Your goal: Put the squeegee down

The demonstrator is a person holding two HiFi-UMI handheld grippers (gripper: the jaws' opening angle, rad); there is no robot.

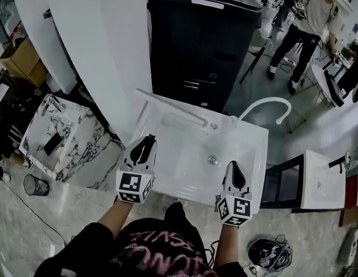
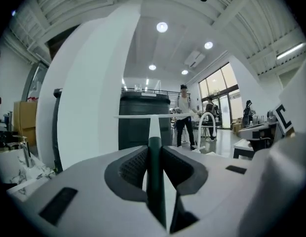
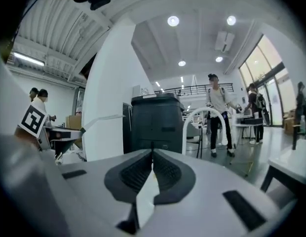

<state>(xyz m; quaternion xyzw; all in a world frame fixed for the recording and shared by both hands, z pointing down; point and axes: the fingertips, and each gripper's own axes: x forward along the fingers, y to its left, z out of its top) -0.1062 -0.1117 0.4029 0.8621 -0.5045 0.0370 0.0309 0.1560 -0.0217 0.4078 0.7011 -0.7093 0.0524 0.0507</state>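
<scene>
My left gripper (image 1: 146, 145) is shut on the squeegee's dark green handle (image 2: 155, 181), over the left side of the white sink basin (image 1: 187, 172). From the jaws the handle runs forward to a white neck and a long white blade (image 2: 158, 116). In the head view the blade (image 1: 170, 105) lies crosswise above the basin's far rim. My right gripper (image 1: 234, 173) is shut and holds nothing, above the basin's near right part. From the right gripper view (image 3: 152, 154) the squeegee (image 3: 99, 120) shows at the left, clear of the sink.
A white arched faucet (image 1: 265, 104) stands at the basin's far right, with a drain (image 1: 212, 160) in the bowl. A tall black cabinet (image 1: 208, 39) stands behind the sink. A marble-topped sink (image 1: 58, 134) is at left and another white basin (image 1: 320, 180) at right. A person (image 1: 309, 22) stands far right.
</scene>
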